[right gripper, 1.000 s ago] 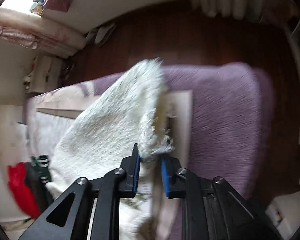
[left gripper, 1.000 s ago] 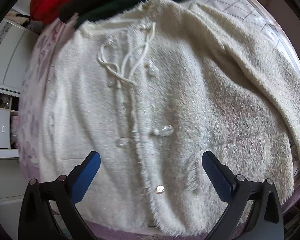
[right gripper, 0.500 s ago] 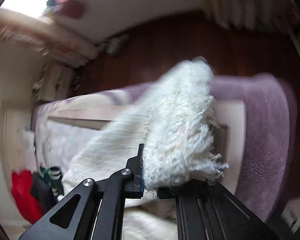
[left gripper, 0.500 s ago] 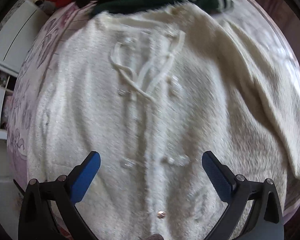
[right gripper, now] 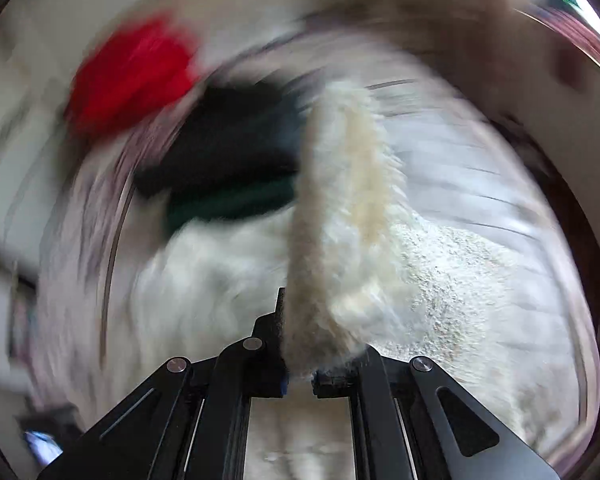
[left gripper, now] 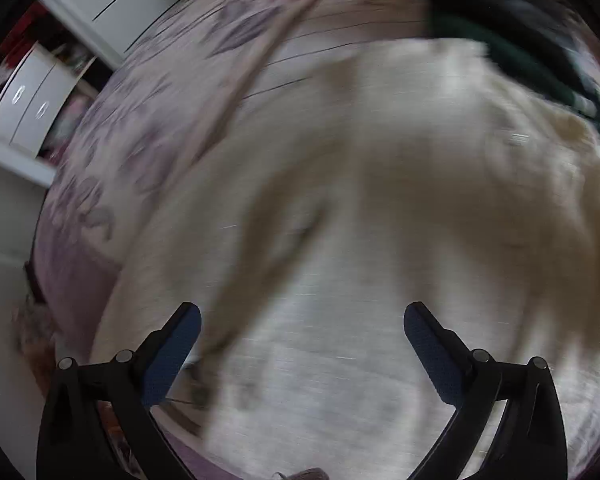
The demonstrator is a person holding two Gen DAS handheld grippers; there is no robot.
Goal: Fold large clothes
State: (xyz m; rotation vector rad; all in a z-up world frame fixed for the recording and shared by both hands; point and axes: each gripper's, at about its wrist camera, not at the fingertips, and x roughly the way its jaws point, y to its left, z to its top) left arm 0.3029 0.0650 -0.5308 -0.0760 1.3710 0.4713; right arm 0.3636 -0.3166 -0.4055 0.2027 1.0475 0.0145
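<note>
A fluffy white cardigan (left gripper: 379, 220) lies spread on a bed, blurred by motion in the left wrist view. My left gripper (left gripper: 301, 332) is open and empty, hovering over the cardigan's lower left part. My right gripper (right gripper: 300, 344) is shut on the cardigan's sleeve (right gripper: 335, 216), which hangs lifted from the jaws above the cardigan body (right gripper: 439, 272).
A red garment (right gripper: 132, 76) and a black and dark green garment (right gripper: 228, 160) lie at the head of the bed; the dark one also shows in the left wrist view (left gripper: 511, 32). A floral sheet (left gripper: 148, 128) covers the bed. White drawers (left gripper: 32, 100) stand to the left.
My right gripper has swung with the sleeve from over the purple bed edge to over the cardigan body. My left gripper has moved left toward the cardigan's left side.
</note>
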